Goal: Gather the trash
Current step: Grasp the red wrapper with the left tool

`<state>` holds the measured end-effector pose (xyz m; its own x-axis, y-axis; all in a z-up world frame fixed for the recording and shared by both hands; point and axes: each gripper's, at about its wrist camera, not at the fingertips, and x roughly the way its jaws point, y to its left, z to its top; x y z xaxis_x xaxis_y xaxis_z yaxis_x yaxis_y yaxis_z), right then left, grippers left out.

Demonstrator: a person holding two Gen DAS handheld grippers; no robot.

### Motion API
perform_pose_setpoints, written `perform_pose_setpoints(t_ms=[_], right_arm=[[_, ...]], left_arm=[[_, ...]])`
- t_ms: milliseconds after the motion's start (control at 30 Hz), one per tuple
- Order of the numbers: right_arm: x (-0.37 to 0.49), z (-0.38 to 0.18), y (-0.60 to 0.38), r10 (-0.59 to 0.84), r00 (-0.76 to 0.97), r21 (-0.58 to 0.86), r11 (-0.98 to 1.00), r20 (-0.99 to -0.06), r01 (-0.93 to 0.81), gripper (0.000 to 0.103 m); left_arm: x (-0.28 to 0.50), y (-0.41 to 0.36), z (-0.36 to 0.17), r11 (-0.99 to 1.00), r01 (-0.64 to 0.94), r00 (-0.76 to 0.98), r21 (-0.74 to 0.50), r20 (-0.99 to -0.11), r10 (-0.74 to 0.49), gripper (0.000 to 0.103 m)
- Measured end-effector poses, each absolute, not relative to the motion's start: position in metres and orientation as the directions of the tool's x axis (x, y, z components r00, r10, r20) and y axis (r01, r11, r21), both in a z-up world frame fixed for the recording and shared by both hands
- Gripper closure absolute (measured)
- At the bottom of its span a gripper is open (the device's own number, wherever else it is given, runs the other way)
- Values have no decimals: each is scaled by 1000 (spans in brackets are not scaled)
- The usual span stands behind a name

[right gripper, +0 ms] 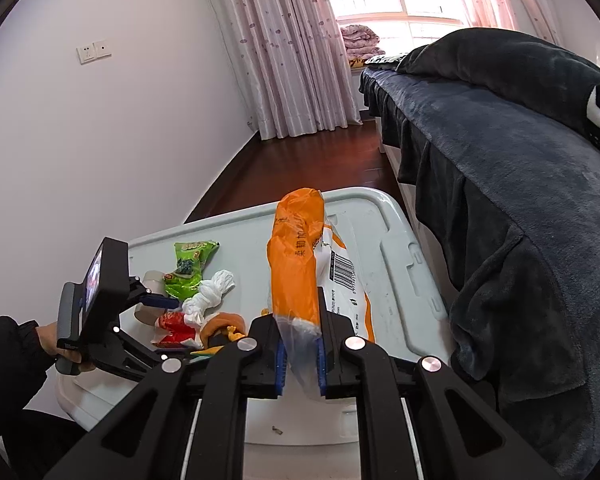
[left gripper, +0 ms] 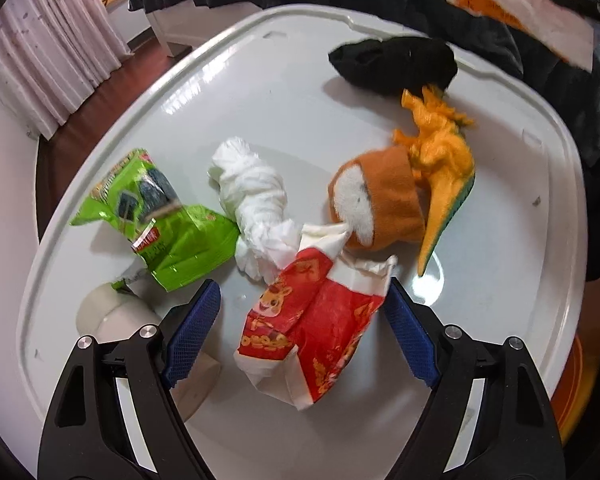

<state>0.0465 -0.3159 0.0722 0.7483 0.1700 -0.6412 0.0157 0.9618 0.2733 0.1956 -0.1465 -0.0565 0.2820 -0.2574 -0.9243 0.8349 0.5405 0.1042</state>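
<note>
A dark-blanketed bed (right gripper: 500, 168) runs beside the white tabletop (left gripper: 284, 92), a plastic lid carrying the clutter. The left tongs (left gripper: 304, 300) point steeply down with jaws spread wide, straddling a crumpled red packet (left gripper: 320, 332) printed with a cartoon deer; the pads do not press it. A sleeved hand (right gripper: 56, 344) grips their handle. The right tongs (right gripper: 300, 356) slant downward, clamped tight on an orange-and-clear plastic bag (right gripper: 296, 264) bearing a barcode and unreadable characters. Nearby lie a green snack wrapper (left gripper: 156, 216), twisted white tissue (left gripper: 252, 204), and a toy dinosaur (left gripper: 440, 164).
</note>
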Motion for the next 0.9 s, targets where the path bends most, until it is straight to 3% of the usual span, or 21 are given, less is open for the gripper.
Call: perform_pose_setpoints(t_ms=[67,133,400,700,900], right_arm=[[46,72,-316,168,748,274,962,-642,18,92],[47,72,-316,166,747,271,962,-644,20,92],[48,72,-312,167,747,265,964,-644,14,92],[46,73,-283,226,735,268,961,-639,-64,92],[32,79,-265,248,752,244,962,-611,-119,92]], left_arm=[[196,-145,-56,549,829,293,107,-919,-263,23],[194,-144,-56,557,825,291,91,-915,-281,40],[156,-139,-48,647,751,373,132,-893,-251,65],[106,-106,-21,852,522,441,26,-864,-244,71],[59,-103,5,912,408,554,44,-806,-209,71]])
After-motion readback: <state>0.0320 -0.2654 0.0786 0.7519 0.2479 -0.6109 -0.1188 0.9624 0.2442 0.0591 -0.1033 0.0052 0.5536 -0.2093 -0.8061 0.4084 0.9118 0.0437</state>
